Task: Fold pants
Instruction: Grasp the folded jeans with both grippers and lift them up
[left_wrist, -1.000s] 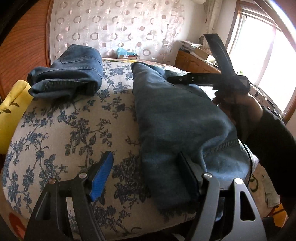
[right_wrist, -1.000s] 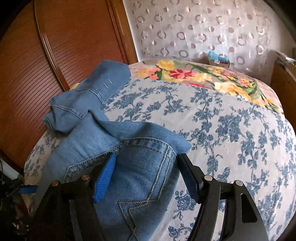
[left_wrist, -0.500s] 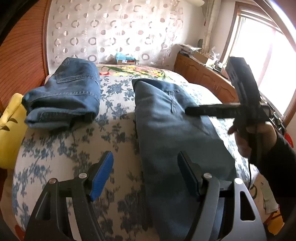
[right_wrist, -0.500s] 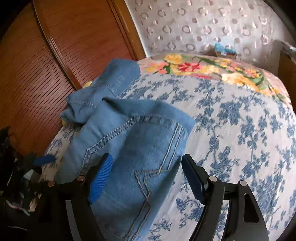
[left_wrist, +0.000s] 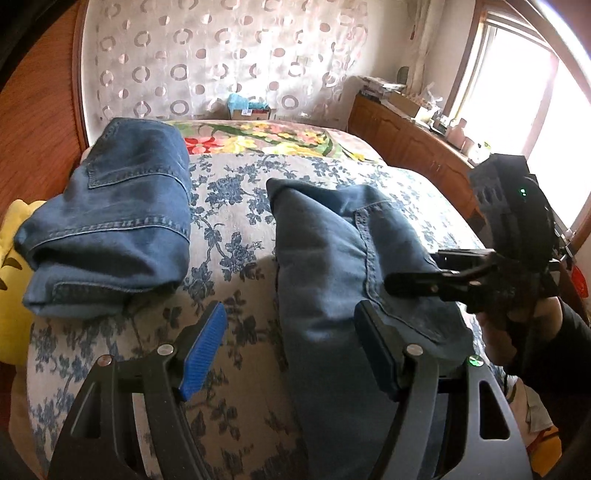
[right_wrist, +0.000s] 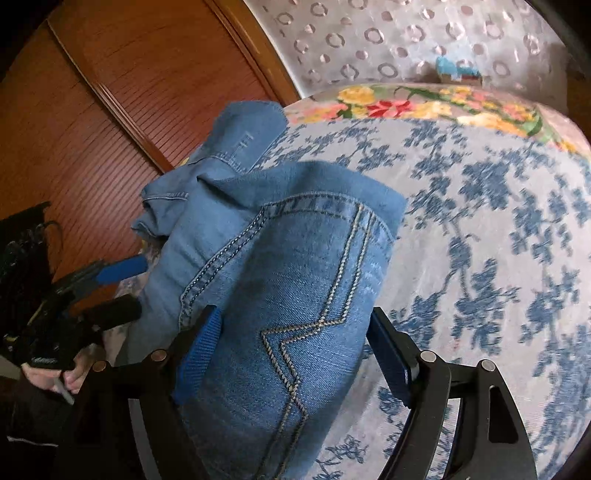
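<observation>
Altogether two jeans (left_wrist: 354, 295), (left_wrist: 110, 229) on bed (left_wrist: 240, 229), left tongs (left_wrist: 291, 350) wide, right tongs (right_wrist: 295, 354) opening.

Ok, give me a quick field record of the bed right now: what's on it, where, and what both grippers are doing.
surface: bed with blue floral sheet
jeans being folded: lighter blue jeans, lying lengthwise on the bed
finished pair: darker folded jeans, apart from the other pair, toward the headboard
left gripper: open, empty, above the near part of the jeans
right gripper: jaws opening, denim between them, pads not pressing
beyond the sheet: yellow pillow
</observation>
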